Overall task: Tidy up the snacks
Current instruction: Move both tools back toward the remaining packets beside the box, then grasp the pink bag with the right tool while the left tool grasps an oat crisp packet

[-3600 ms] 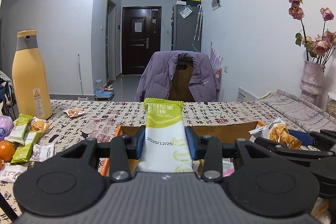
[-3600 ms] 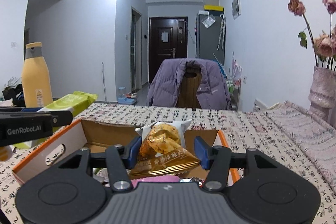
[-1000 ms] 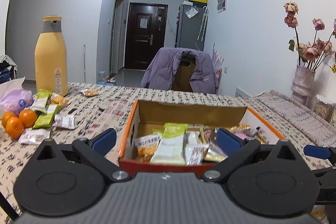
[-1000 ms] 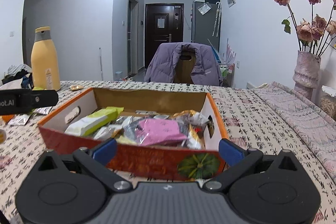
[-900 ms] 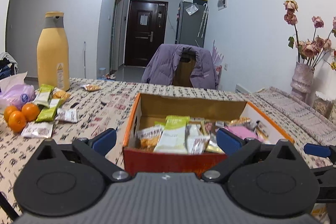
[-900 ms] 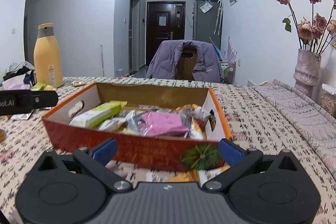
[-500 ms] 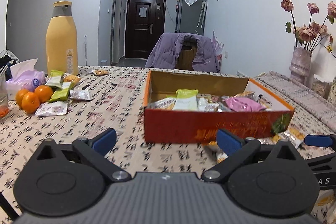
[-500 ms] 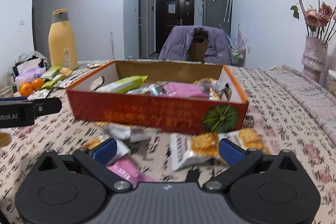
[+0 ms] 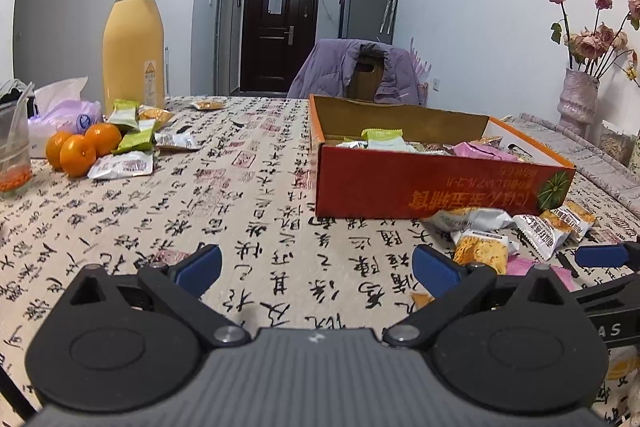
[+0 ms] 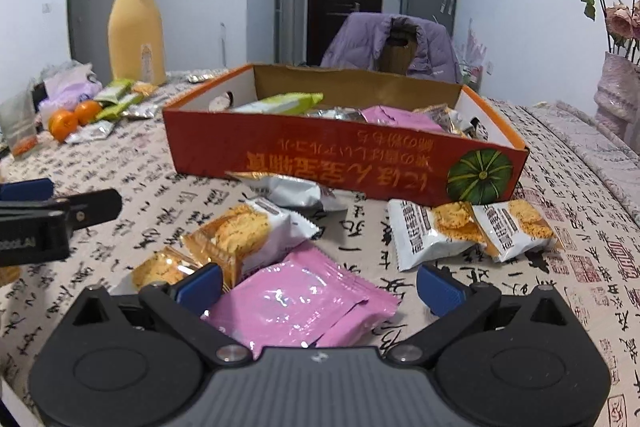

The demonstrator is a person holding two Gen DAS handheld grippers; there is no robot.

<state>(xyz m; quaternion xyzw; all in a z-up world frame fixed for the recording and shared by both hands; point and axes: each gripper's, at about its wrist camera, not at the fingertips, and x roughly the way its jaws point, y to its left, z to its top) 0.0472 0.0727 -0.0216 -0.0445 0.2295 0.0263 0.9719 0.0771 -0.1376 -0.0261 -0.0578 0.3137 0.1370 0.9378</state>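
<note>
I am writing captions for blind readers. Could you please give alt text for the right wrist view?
The open right gripper hovers low over a pink snack packet on a patterned tablecloth. Biscuit packets lie around it before an orange cardboard box holding more snacks.

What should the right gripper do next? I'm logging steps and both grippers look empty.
Probably ease the open right gripper forward and down, then close on the pink packet lying on the tablecloth between its fingers; the orange box sits just beyond to receive it.
</note>
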